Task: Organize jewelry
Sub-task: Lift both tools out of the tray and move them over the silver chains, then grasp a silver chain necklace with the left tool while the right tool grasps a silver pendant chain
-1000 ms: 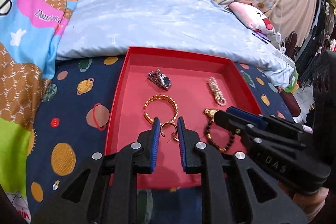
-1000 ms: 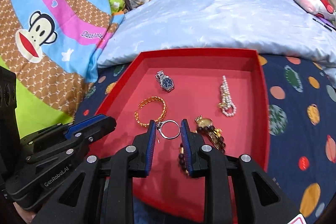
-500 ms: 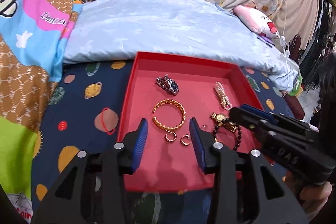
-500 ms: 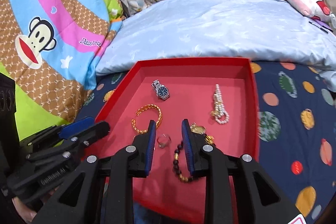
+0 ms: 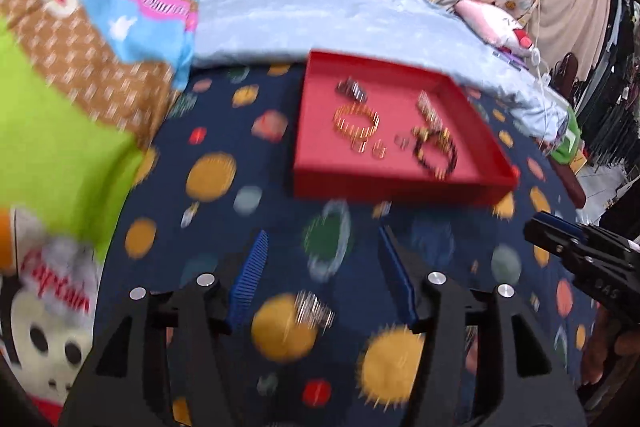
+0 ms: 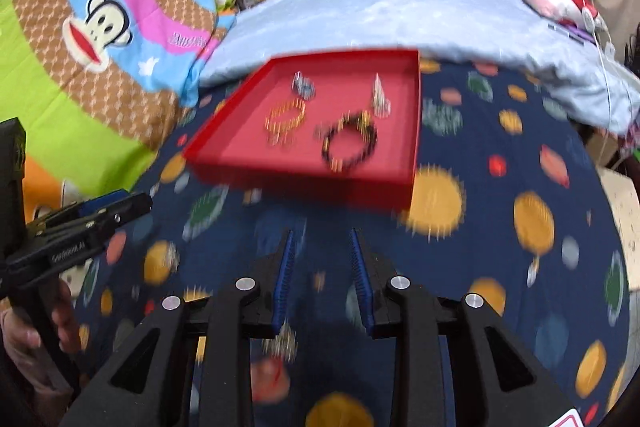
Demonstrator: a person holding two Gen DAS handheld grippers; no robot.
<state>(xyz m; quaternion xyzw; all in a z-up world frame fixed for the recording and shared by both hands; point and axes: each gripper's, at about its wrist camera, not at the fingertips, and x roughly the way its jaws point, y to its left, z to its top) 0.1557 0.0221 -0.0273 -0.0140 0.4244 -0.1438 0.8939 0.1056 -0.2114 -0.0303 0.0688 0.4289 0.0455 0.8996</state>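
Left wrist view: the left gripper (image 5: 322, 255) hangs over a navy bedsheet (image 5: 224, 227) printed with planets, its blue-padded jaws spread wide and holding nothing. Beyond the fingertips, well apart from them, a shallow red tray (image 5: 396, 185) sits on the sheet against a pale blue quilt (image 5: 340, 15). Inside the tray, blurred, lie a silver watch (image 5: 352, 90) near the far side, a gold chain bracelet (image 5: 356, 123) just in front of it, a pale beaded piece (image 5: 429, 109) to the right, a dark bead bracelet (image 5: 435, 151) near the front right, and small gold rings (image 5: 370, 147) between the two bracelets. The right gripper (image 5: 560, 241) enters at the right edge, pointing toward the tray; whether its jaws are parted cannot be told from here. A cartoon-monkey blanket (image 5: 80, 7) fills the left side.

Right wrist view: the right gripper (image 6: 322, 255) hovers above the same sheet (image 6: 500, 227), its jaws parted with a clear gap and nothing between them. The red tray (image 6: 304, 179) lies ahead, near but not touching the fingertips. The watch (image 6: 304, 87), gold bracelet (image 6: 285, 119), pale beaded piece (image 6: 380, 97) and dark bead bracelet (image 6: 349, 143) all rest on the tray floor, smeared by motion blur. The left gripper (image 6: 124, 205) shows at the left edge, outside the tray, held in a hand (image 6: 28, 331).
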